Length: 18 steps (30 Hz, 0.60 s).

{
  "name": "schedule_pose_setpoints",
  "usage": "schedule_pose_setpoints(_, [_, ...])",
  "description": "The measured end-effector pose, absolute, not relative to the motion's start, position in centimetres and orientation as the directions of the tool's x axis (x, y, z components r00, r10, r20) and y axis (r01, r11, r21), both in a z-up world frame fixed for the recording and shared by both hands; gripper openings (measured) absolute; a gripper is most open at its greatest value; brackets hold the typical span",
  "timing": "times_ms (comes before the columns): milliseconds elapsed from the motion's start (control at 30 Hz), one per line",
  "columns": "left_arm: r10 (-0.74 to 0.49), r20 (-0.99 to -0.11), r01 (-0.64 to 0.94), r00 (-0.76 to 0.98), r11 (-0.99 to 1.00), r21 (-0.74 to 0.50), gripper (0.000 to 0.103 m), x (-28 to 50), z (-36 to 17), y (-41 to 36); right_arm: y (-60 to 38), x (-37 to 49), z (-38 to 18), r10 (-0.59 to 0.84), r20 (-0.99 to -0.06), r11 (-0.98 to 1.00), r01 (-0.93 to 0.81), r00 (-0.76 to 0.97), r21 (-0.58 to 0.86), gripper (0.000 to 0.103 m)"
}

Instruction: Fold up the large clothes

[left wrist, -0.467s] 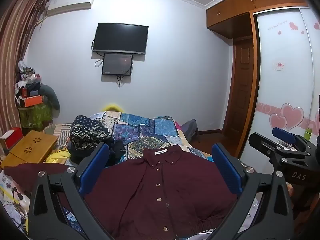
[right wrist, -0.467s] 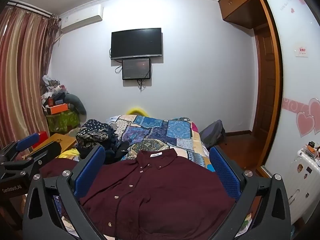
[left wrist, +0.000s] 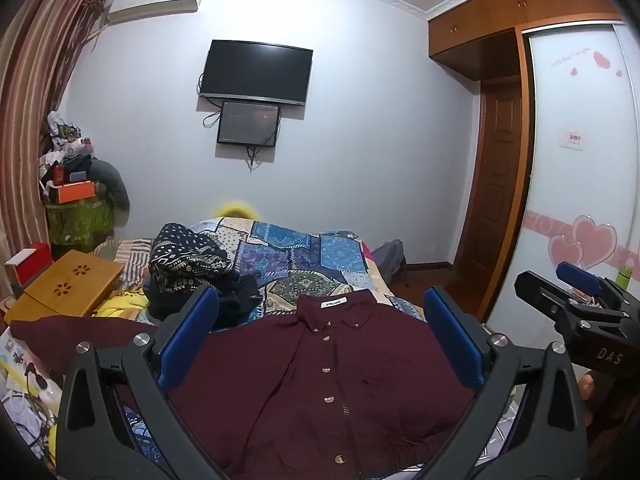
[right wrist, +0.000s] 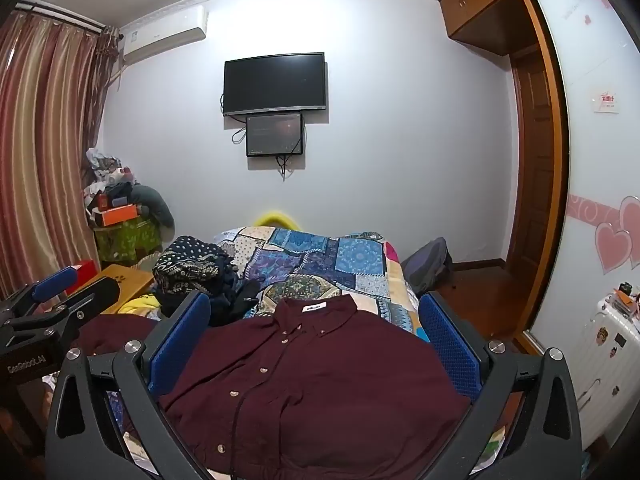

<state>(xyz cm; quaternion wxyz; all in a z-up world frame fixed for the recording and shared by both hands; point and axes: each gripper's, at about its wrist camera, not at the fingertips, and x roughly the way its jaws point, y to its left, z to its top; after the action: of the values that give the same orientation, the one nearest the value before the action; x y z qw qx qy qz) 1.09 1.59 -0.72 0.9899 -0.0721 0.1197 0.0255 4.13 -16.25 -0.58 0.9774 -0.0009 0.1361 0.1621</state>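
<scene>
A maroon button-up shirt (left wrist: 320, 376) lies flat on the bed, front up, collar away from me, one sleeve spread out to the left. It also shows in the right wrist view (right wrist: 320, 380). My left gripper (left wrist: 320, 344) is open and empty, held above the shirt's lower half. My right gripper (right wrist: 316, 344) is open and empty, also above the shirt. The right gripper shows at the right edge of the left wrist view (left wrist: 580, 312). The left gripper shows at the left edge of the right wrist view (right wrist: 44, 304).
A patchwork quilt (left wrist: 296, 256) covers the bed. A heap of dark patterned clothes (left wrist: 188, 260) lies behind the shirt on the left. A wooden lap table (left wrist: 68, 288) stands at the left. A wardrobe with heart stickers (left wrist: 580, 184) is at the right. A white suitcase (right wrist: 604, 340) stands by it.
</scene>
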Motion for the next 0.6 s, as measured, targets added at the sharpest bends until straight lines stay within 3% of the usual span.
schedule_pose_setpoints(600, [0.043,-0.245,-0.082,0.969,0.985,-0.149,0.103,1.13,-1.12,2.3,-15.44,3.85,-0.97,0.315,-0.27,0.947,-0.319,0.91,0.031,0.103])
